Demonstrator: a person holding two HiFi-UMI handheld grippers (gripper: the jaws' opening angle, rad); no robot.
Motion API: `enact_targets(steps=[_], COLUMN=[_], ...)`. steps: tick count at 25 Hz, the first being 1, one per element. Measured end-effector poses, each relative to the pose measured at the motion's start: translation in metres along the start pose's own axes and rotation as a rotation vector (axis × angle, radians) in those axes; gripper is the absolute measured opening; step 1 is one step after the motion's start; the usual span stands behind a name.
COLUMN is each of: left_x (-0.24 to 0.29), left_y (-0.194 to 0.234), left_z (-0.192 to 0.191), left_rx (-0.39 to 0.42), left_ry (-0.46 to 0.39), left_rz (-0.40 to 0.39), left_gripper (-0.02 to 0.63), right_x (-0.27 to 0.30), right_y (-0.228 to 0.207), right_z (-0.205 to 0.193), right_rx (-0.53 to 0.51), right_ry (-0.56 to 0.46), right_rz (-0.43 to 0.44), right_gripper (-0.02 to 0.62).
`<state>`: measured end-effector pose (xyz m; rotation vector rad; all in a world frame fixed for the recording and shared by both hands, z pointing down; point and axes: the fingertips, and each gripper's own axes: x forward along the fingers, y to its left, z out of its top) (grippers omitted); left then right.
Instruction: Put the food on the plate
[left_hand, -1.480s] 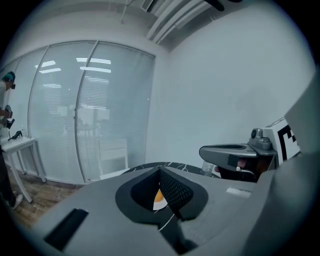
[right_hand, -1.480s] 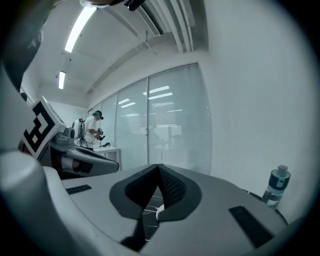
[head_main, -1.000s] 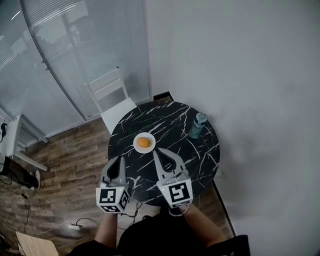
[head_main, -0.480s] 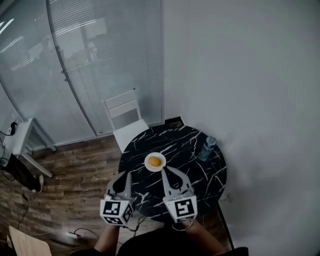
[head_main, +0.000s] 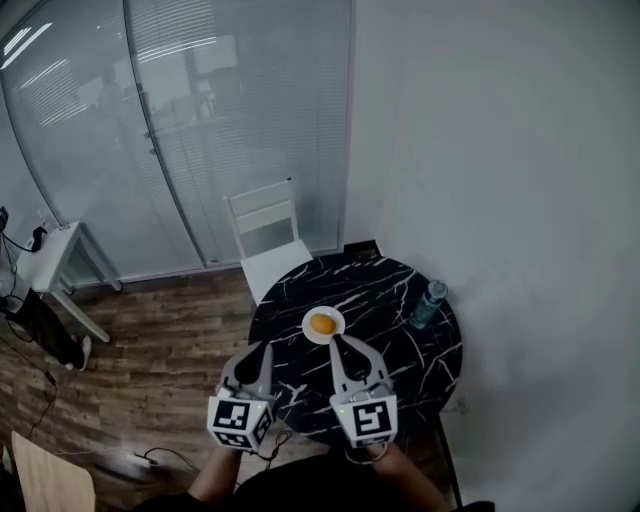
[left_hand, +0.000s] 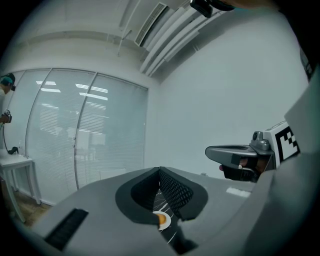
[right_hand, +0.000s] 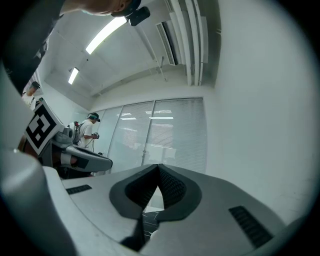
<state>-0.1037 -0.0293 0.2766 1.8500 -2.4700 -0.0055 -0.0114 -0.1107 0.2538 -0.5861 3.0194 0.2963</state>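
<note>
Open tabletop (head_main: 385, 345) between plate (head_main: 308, 329) and bottle (head_main: 428, 303), chair (head_main: 268, 225) beyond far edge, wall (head_main: 500, 200) close right

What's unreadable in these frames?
- Head view: orange food on the plate, too small to identify.
- Head view: bottle label, too small to read.
- Right gripper view: table nearly all hidden behind the right hand-held gripper.
- Left gripper view: plate partly covered by the left hand-held gripper.

Left tool (head_main: 264, 350) and right tool (head_main: 338, 342): grey two-jaw bodies tapering forward, each with a white cube (head_main: 238, 423) at the rear printed with black square markers. Inner pads (left_hand: 175, 192) black, cross-hatched. Wearer's garment (head_main: 300, 490) dark.
</note>
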Motion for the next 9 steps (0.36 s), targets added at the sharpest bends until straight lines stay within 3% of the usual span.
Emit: enact_targets(steps=[9], left_x=[-0.017], left_y=[0.009], left_z=[-0.010], left_rx=[-0.005], left_ry=[0.017], left_rz=[0.003], left_gripper=[0.000], right_x=[-0.003], right_y=[0.024], right_z=[0.000], right_rx=[-0.001], right_ry=[0.004], right_rz=[0.021], right_gripper=[-0.003])
